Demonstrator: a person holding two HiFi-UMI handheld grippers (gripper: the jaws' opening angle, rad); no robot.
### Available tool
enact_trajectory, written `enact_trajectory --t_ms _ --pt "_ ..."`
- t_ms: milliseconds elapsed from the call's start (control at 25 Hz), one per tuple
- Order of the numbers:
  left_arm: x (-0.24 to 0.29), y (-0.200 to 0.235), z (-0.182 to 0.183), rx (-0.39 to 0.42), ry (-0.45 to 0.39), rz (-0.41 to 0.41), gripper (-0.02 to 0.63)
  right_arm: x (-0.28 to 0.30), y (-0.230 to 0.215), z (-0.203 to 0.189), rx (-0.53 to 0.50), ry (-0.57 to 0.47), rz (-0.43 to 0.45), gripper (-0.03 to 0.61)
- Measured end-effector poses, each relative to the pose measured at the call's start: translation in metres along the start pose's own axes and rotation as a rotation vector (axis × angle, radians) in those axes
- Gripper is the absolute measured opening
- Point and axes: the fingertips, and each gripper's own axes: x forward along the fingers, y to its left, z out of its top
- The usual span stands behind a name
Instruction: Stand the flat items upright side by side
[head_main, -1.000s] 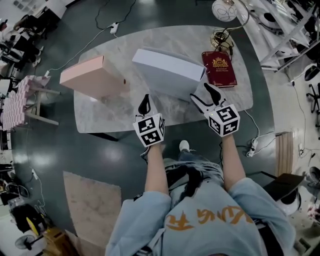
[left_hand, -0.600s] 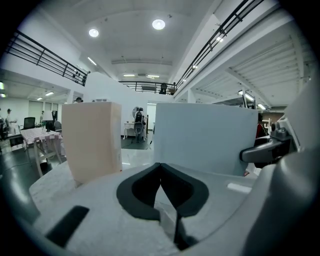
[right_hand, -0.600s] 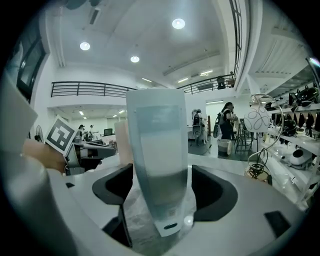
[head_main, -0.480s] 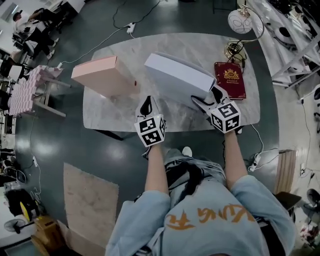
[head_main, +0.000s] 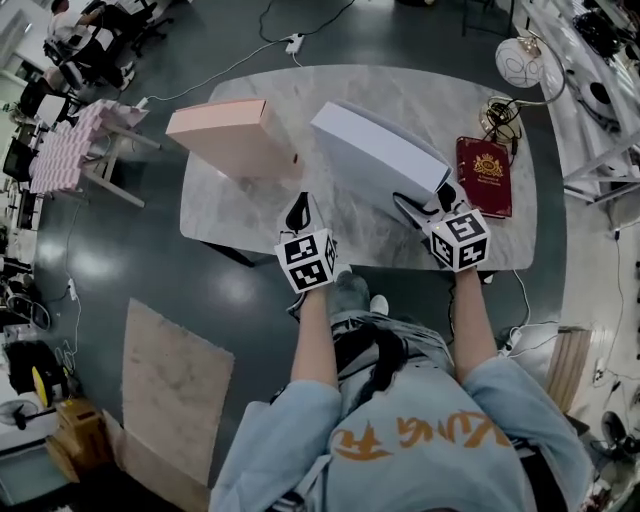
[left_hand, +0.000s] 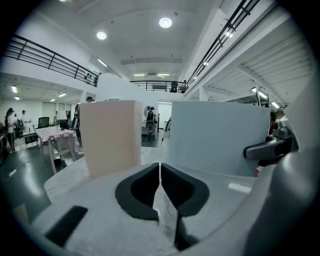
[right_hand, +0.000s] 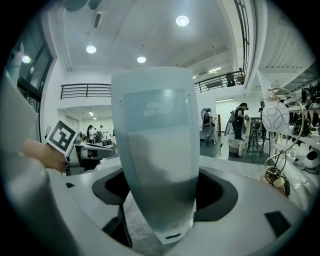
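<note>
A pink box (head_main: 235, 135) stands upright at the table's left, and a white box (head_main: 375, 155) stands on its edge to its right. Farther right, a red book (head_main: 484, 175) lies flat. My right gripper (head_main: 428, 200) is open, its jaws spread wide on either side of the white box's near end (right_hand: 157, 150), which fills the gap between them. At the table's front edge my left gripper (head_main: 302, 212) is shut and empty; from it the pink box (left_hand: 111, 135) and the white box (left_hand: 215, 137) appear side by side.
The marble table (head_main: 260, 215) is narrow, and both grippers are at its near edge. A globe lamp (head_main: 520, 60) with a coiled cable stands at the back right, behind the red book. Dark floor, cables and a side table surround the marble table.
The right gripper's jaws have spread wider around the white box's near end. The left gripper stays shut in place. The head view has shifted, so the table sits further right in frame.
</note>
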Motion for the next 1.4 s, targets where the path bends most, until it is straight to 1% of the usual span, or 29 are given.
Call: enact_trajectory --t_ms 80,280,560,880,1000,1120,1400 --pt "0.002 0.005 -0.001 -0.005 0.005 0.013 0.035 0.006 0.001 0.001 -0.003 0.000 0.003 0.367" --pt "0.011 0.016 0.002 -0.028 0.012 0.046 0.120 0.022 0.005 0.004 -0.010 0.009 0.003 0.357" --pt "0.029 0.025 0.012 -0.047 0.018 0.071 0.190 0.046 0.003 0.014 0.002 -0.007 -0.048 0.345" --pt "0.062 0.056 0.016 -0.133 0.050 0.189 0.381 0.082 0.004 0.029 -0.009 -0.011 -0.064 0.345" --pt "0.078 0.066 0.018 -0.162 0.061 0.220 0.429 0.100 0.002 0.035 -0.013 -0.007 -0.051 0.345" --pt "0.093 0.075 0.018 -0.173 0.069 0.245 0.453 0.117 -0.002 0.040 -0.016 -0.006 -0.039 0.345" --pt "0.121 0.091 0.014 -0.188 0.099 0.269 0.466 0.158 -0.002 0.053 -0.033 0.014 0.010 0.346"
